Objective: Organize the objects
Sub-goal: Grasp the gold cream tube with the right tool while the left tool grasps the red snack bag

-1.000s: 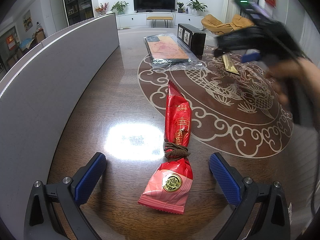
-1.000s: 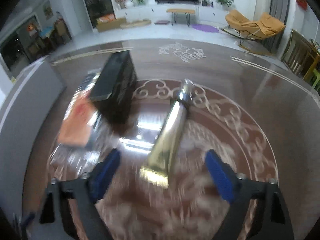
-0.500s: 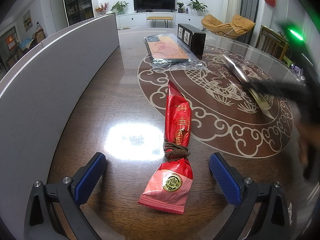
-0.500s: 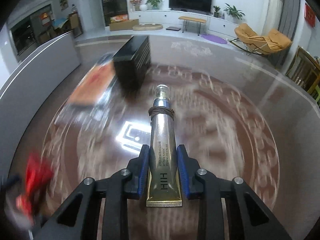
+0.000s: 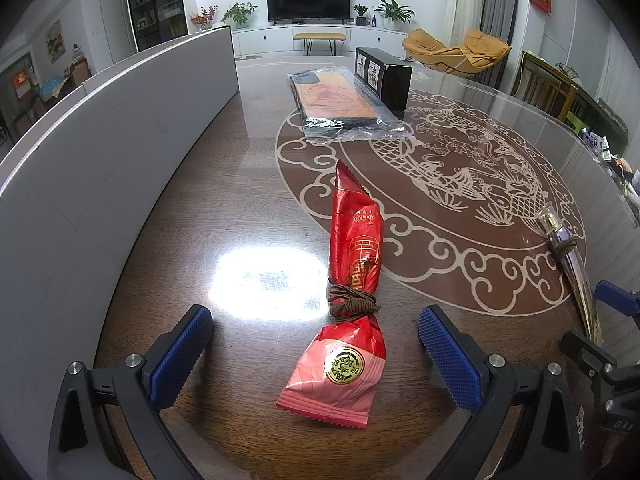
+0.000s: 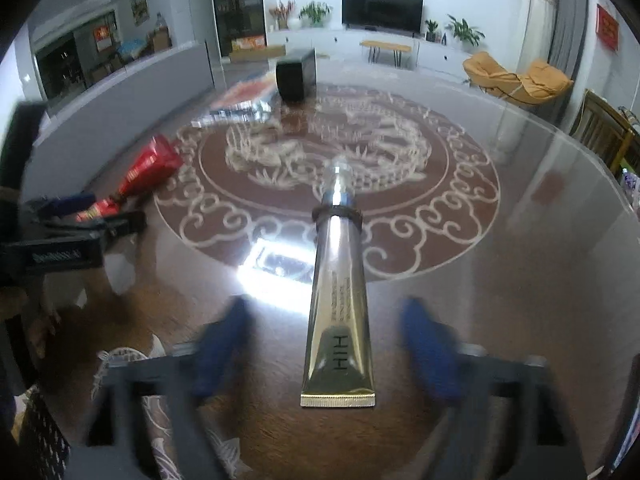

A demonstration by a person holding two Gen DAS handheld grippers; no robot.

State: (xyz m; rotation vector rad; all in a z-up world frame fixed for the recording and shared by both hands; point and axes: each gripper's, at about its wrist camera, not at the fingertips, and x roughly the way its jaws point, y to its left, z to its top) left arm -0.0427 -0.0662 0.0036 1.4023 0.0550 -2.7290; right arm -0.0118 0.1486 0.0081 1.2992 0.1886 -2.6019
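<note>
A red snack packet [image 5: 354, 296] tied with brown cord lies on the table between the open fingers of my left gripper [image 5: 314, 344]; it also shows in the right wrist view [image 6: 148, 168]. A gold tube [image 6: 339, 304] with a clear cap lies on the table between the wide-open, motion-blurred fingers of my right gripper [image 6: 328, 344], untouched. The tube shows at the right edge of the left wrist view [image 5: 576, 272]. The left gripper shows at the left of the right wrist view [image 6: 72, 236].
A plastic-wrapped flat orange package [image 5: 336, 100] and a black box [image 5: 384, 74] lie at the table's far side. A grey wall panel [image 5: 100, 152] runs along the left. The round brown table [image 5: 460, 184] has a fish pattern; its edge curves at right.
My right gripper carried the gold tube toward the table's near right, set it down and opened. The left gripper and red packet have not moved.
</note>
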